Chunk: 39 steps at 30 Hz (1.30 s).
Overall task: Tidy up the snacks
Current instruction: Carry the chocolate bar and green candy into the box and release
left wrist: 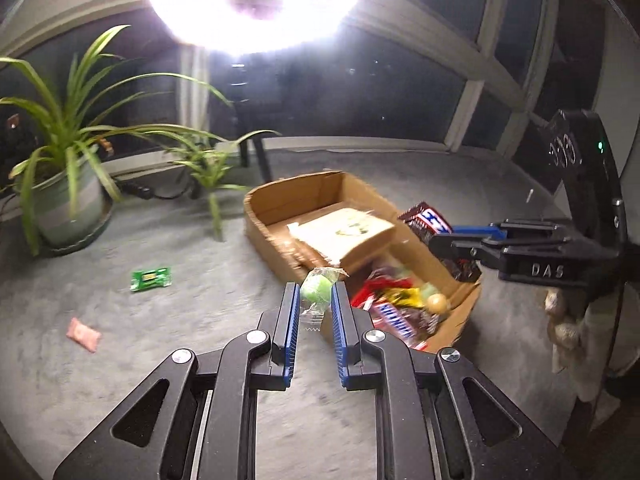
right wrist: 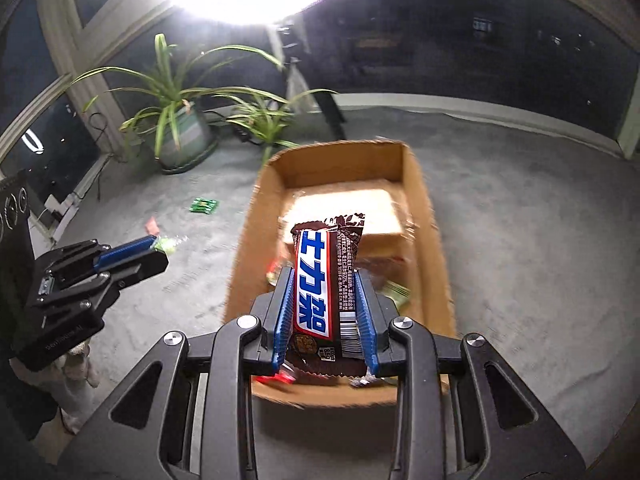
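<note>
We are holding 2 light snacks over the box [right wrist: 420, 184]: left gripper [left wrist: 316, 312] fingers clamped on a crinkly green candy [left wrist: 316, 291], right gripper [right wrist: 325, 320] fingers gripping a chocolate bar [right wrist: 326, 280] across its slippery, stiff middle.

My left gripper [left wrist: 316, 300] is clamped on a green candy [left wrist: 316, 291], pointing down and forward. My right gripper [right wrist: 326, 300] pinches a chocolate bar [right wrist: 324, 292] upright between its blue pads, tilted downward.

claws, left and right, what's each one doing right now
Left claw: closed on a green wrapped candy.
Right claw: closed on a brown chocolate bar, above the cardboard box.
</note>
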Tool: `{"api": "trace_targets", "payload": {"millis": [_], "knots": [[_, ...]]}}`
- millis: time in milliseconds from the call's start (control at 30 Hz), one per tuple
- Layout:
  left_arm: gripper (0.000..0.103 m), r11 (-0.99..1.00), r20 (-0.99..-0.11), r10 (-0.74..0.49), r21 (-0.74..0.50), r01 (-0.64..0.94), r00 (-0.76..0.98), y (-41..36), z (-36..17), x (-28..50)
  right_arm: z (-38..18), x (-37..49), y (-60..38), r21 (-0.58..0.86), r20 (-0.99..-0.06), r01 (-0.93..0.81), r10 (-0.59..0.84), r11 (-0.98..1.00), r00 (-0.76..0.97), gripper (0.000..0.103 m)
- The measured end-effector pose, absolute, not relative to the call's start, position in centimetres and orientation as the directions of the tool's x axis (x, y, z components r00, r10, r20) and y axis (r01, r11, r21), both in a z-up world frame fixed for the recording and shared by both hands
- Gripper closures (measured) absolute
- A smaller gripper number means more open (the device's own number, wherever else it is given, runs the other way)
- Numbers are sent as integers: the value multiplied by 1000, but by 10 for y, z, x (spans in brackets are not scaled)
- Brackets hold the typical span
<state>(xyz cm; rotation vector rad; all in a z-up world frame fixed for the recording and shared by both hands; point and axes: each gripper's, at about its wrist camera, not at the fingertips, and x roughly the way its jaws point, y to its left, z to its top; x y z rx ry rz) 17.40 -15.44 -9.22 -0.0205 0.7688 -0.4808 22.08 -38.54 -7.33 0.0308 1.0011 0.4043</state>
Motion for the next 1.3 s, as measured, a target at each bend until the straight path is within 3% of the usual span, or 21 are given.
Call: {"api": "trace_targets", "payload": {"millis": [867, 967, 1000, 1033, 1167, 1233, 1300], "knots": [[87, 884, -722, -421, -191, 427, 549, -229, -118, 197, -104, 225, -419, 210, -845, -279, 318, 937, 431, 72], [78, 884, -725, -417, -186, 428, 548, -230, -117, 197, -101, 224, -420, 208, -838, -274, 316, 939, 445, 52], [68, 887, -725, -413, -181, 426, 551, -230, -116, 196, -99, 223, -420, 205, -834, -274, 314, 940, 454, 46], [64, 887, -723, -411, -178, 425, 555, -231, -116, 196, -97, 222, -420, 202, -831, -274, 313, 940, 459, 45], [64, 888, -719, -410, -173, 427, 562, -228, -112, 193, -91, 219, -420, 188, -829, -268, 299, 945, 473, 43], [64, 889, -715, -408, -168, 426, 568, -226, -110, 191, -88, 217, -419, 181, -825, -265, 293, 947, 483, 33], [64, 890, -711, -407, -166, 425, 574, -224, -107, 189, -84, 216, -418, 175, -820, -264, 289, 949, 494, 31]]}}
